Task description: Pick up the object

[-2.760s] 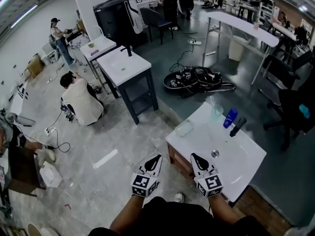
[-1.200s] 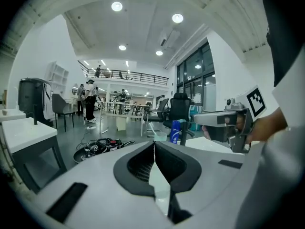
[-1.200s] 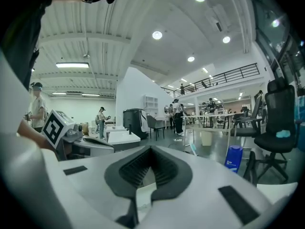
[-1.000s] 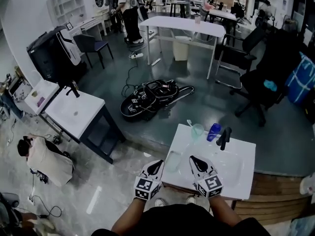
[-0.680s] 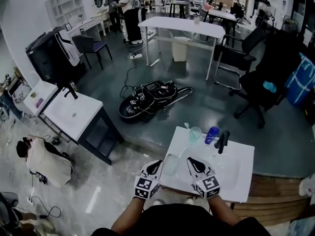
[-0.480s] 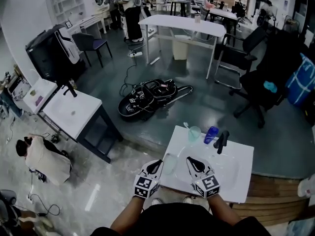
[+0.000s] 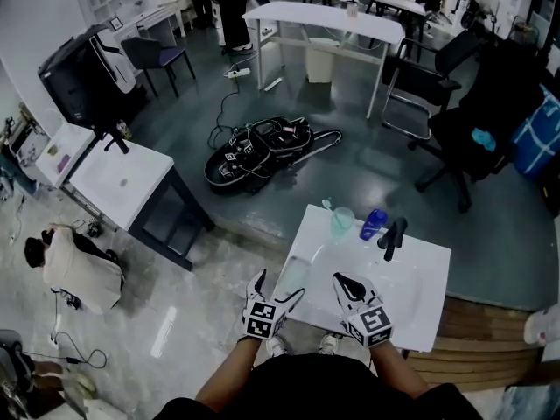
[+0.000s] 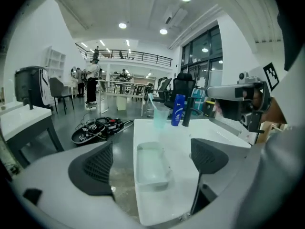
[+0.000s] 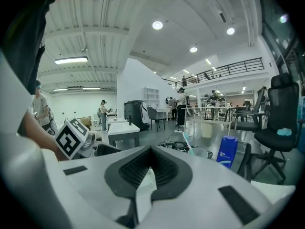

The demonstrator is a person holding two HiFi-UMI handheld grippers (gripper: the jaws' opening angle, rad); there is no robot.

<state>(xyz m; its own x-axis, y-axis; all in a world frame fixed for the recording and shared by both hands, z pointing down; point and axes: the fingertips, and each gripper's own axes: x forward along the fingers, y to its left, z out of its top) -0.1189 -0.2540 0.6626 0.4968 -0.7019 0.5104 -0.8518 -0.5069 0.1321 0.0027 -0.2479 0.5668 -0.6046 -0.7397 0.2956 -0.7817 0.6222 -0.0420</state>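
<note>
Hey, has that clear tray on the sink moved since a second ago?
No. The clear tray still lies along the left edge of the sink, nearer me than the cup.

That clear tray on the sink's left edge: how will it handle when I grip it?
The clear tray looks like thin, glossy plastic: probably light, and it may slip or flex between pads. It sits near the sink edge, so a nudge could slide it off. The left gripper jaws are opening, with the tray ahead, untouched.

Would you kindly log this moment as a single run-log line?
left gripper: jaws opening, nothing gripped, clear tray lined up ahead | right gripper: shut, empty | pickup: not yet done
</note>
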